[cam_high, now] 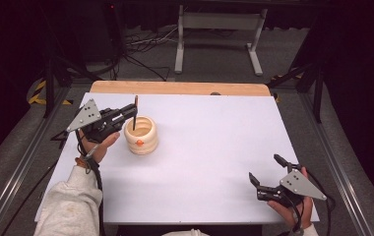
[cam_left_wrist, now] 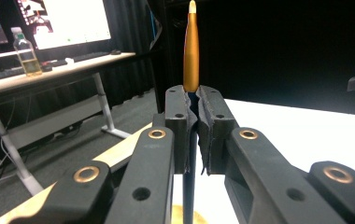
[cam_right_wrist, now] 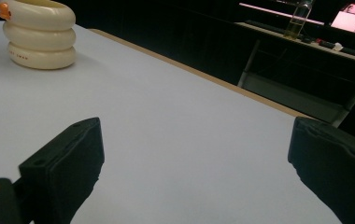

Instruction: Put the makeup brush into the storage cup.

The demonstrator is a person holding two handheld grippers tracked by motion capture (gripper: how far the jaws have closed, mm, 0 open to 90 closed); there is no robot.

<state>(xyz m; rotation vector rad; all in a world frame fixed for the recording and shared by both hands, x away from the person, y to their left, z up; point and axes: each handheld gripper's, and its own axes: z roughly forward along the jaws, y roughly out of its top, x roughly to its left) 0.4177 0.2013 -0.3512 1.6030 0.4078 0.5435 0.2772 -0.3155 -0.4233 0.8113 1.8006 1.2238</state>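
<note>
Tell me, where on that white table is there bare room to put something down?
Most of the white table is bare: the whole stretch between the cream ringed holder and the right gripper, plus the far right corner. It is crowded only at the holder, where the left gripper holds a pen upright over it.

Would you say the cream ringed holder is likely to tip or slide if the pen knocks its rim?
The holder looks squat and wide-based, so tipping seems unlikely. It stands loose on the smooth white table, so it may slide. The pen, clamped in the left gripper, looks stiff.
</note>
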